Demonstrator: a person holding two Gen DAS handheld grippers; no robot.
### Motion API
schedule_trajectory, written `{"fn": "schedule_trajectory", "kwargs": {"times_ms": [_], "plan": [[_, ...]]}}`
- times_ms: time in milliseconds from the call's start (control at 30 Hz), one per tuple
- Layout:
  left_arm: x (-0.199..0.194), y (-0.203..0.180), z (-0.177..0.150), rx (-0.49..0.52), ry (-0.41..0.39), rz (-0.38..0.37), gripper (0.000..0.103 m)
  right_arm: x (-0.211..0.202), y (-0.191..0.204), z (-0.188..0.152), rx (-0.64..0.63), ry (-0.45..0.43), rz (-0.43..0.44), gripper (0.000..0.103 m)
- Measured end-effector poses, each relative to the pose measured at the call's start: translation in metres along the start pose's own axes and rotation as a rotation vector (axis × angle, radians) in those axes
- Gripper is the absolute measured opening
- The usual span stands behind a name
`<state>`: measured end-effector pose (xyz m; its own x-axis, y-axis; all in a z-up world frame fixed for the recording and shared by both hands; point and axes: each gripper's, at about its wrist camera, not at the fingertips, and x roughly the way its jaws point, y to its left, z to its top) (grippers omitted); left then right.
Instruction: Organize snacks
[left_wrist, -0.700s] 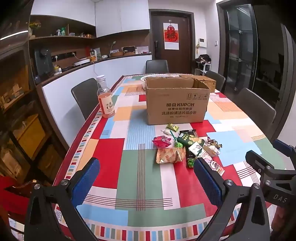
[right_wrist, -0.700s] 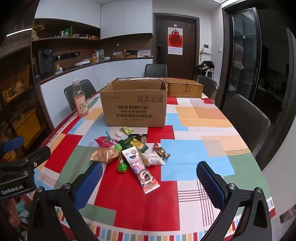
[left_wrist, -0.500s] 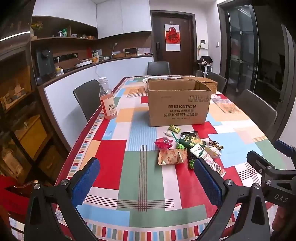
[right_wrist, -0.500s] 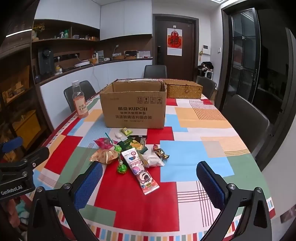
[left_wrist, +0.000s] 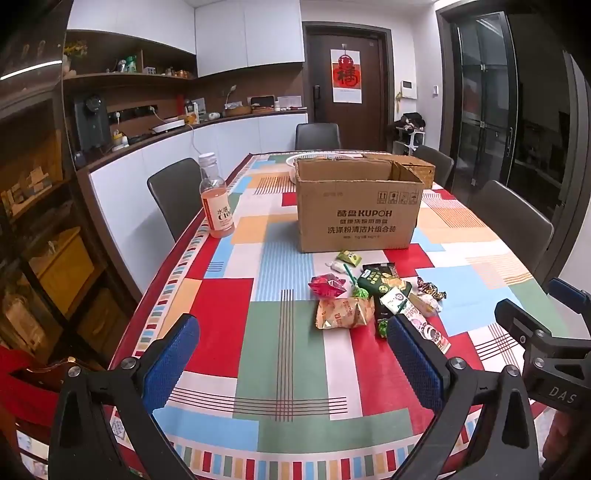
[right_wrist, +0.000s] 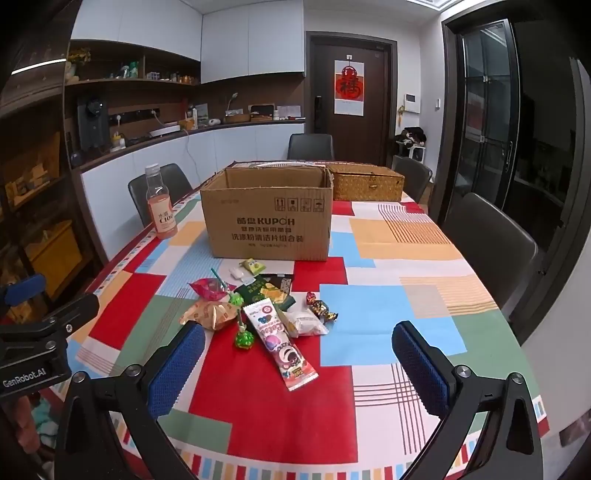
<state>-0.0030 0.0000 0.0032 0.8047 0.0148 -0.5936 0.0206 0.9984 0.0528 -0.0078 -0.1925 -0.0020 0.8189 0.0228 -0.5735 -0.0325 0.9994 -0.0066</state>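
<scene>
Both wrist cams angled down over tabletop, sharing snack pile (left_wrist: 373, 295) (right_wrist: 258, 310), cardboard box (left_wrist: 356, 210) (right_wrist: 267, 218).

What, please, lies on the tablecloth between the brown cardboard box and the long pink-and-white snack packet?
In the right wrist view, between the brown cardboard box and the long pink-and-white snack packet lie a dark green snack packet and a small yellow-green sachet.

A bench (left_wrist: 221, 295) wears a cloth of red, blue, green and orange squares. A bottle (left_wrist: 217, 201) of pink drink with a white cap stands near its left edge. A woven basket (right_wrist: 365, 182) sits at the far end. Dark chairs (right_wrist: 487, 236) stand around. A brown door (right_wrist: 351, 92) at the back has a red paper sign (right_wrist: 348, 86) on it. Shelves (left_wrist: 125, 74) hold small things.
</scene>
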Motion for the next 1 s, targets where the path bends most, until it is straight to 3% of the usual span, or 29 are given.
{"fn": "schedule_trajectory", "kwargs": {"times_ms": [1000], "plan": [[0.0012, 0.0015, -0.0003, -0.004, 0.006, -0.001, 0.103, 0.0043, -0.0031, -0.0011, -0.002, 0.006, -0.004, 0.102]]}}
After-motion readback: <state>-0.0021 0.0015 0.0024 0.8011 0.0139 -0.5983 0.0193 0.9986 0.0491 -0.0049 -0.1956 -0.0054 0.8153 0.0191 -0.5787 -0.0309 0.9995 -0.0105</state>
